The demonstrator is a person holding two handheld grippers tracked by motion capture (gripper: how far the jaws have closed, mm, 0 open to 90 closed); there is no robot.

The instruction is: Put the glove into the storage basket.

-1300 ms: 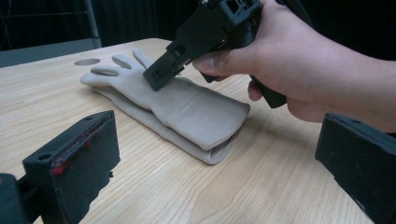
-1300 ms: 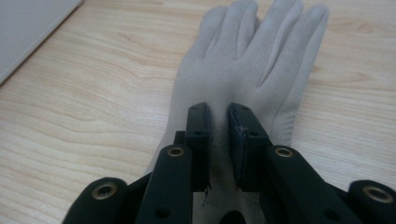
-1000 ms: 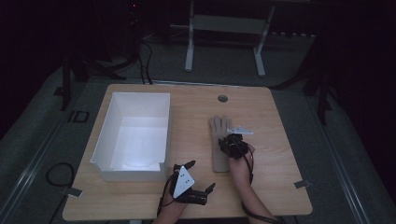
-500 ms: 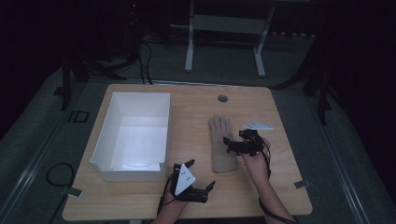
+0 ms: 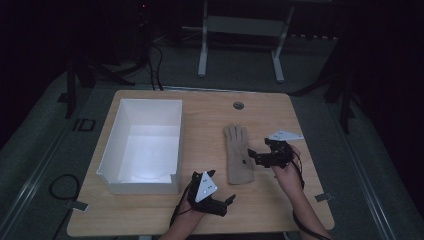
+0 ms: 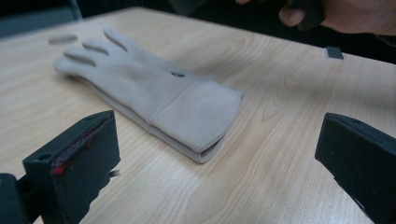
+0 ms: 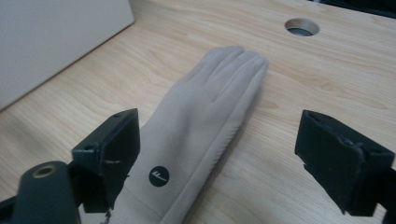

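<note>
Right gripper [image 5: 256, 159] stands with its jaws spread wide; they have just been opening, and nothing sits between them. In the right gripper view the beige glove [image 7: 196, 135] lies flat below and beyond the jaws, untouched by either pad, its small dark logo disc [image 7: 159, 176] showing near the cuff. My reading: a release just made, the glove laid out smooth on the table [image 5: 310, 200] with fingers pointing away from the person, apparently so it rests flat and straight. In the high view the glove [image 5: 238, 154] lies just left of the right gripper, between it and the white bin [image 5: 142, 145], and apart from both. The right hand [image 5: 287, 172] holds its gripper roughly level, jaws aimed leftward at the cuff half of the glove, forearm coming in from the bottom edge. Left gripper [image 5: 227, 200] also stands open and empty, low near the table's front edge, just beside the bin's front corner, pointing right; its view looks along the table at the glove's cuff opening [image 6: 205, 119]. The table's round cable hole [image 5: 238, 105] lies beyond the glove's fingertips.
</note>
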